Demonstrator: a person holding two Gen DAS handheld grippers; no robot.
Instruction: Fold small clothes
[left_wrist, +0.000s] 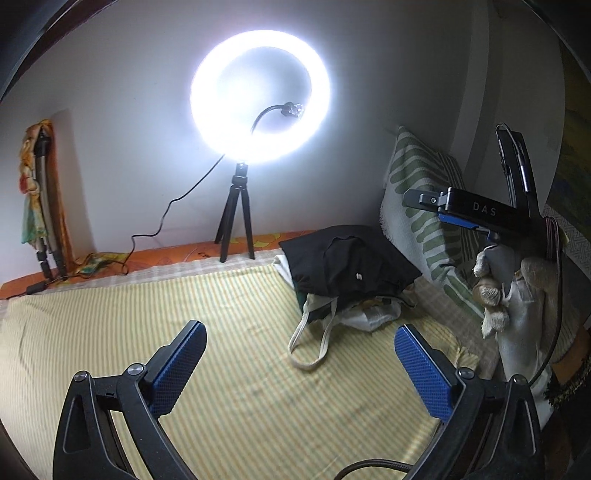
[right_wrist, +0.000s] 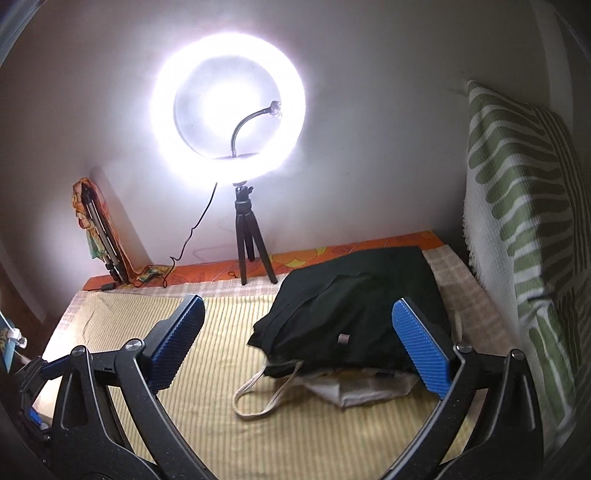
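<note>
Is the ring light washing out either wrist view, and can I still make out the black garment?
Left wrist view: ring light blown out, flaring onto the wall; black garment dark but readable. Right wrist view: ring light flares wider, hazing the wall; black garment shows few folds. Both views have fisheye bending and dark corners.

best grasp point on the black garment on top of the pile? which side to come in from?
Probably the near-left corner of the black garment, where its edge overhangs the white tote bag and lifts off the striped sheet. Come in low from the near left with the open right gripper, so one finger slips under that loose edge. Stay clear of the bag's strap loop.
</note>
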